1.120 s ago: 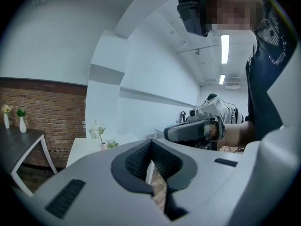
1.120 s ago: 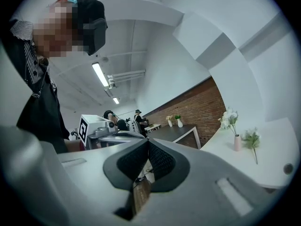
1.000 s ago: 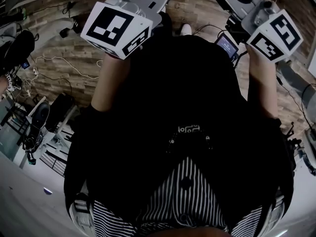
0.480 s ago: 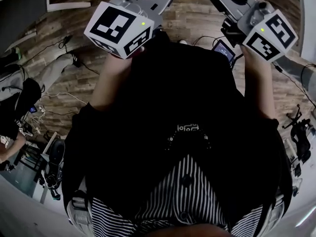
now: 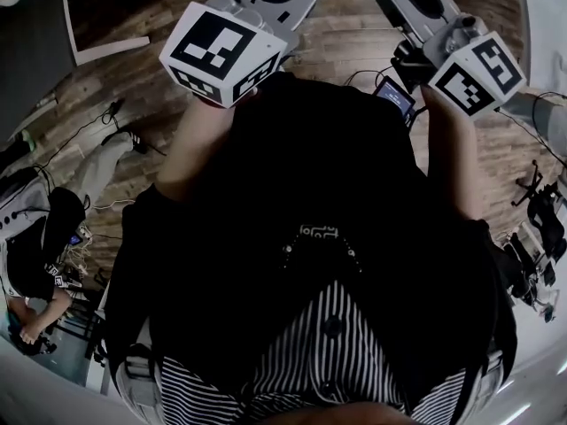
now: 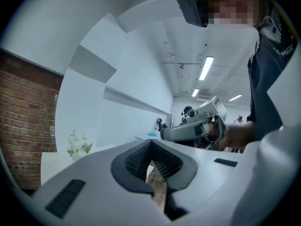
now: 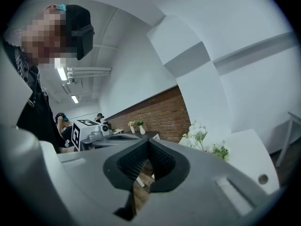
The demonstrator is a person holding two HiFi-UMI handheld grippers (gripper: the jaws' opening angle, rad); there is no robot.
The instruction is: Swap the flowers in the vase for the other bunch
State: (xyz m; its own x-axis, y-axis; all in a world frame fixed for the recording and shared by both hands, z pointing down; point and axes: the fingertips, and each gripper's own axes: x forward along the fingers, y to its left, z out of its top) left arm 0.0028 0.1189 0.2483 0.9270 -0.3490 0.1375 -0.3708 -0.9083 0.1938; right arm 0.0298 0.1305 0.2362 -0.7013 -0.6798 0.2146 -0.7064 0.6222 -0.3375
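In the left gripper view, a bunch of white flowers (image 6: 77, 145) stands far off at the left on a white table (image 6: 49, 166). The right gripper view shows white flowers (image 7: 197, 132) and a lower greenish bunch (image 7: 219, 150) on a white table (image 7: 247, 149); no vase is visible under them. My left gripper (image 6: 151, 147) is shut with nothing between its pads. My right gripper (image 7: 148, 145) is shut too and holds nothing. In the head view both are raised in front of the person's chest, with their marker cubes (image 5: 226, 51) (image 5: 477, 73) showing and their tips cut off by the top edge.
A red brick wall (image 7: 157, 119) lies behind the table. Two small vases with flowers (image 7: 136, 126) stand on a distant table. Below me are a wooden floor (image 5: 354, 38), cables, bags and equipment (image 5: 53, 246). Other people stand far off.
The head view has swung round: the floor, cables and bags have slid down and left. Both grippers stay raised and shut, in much the same spot in the view.
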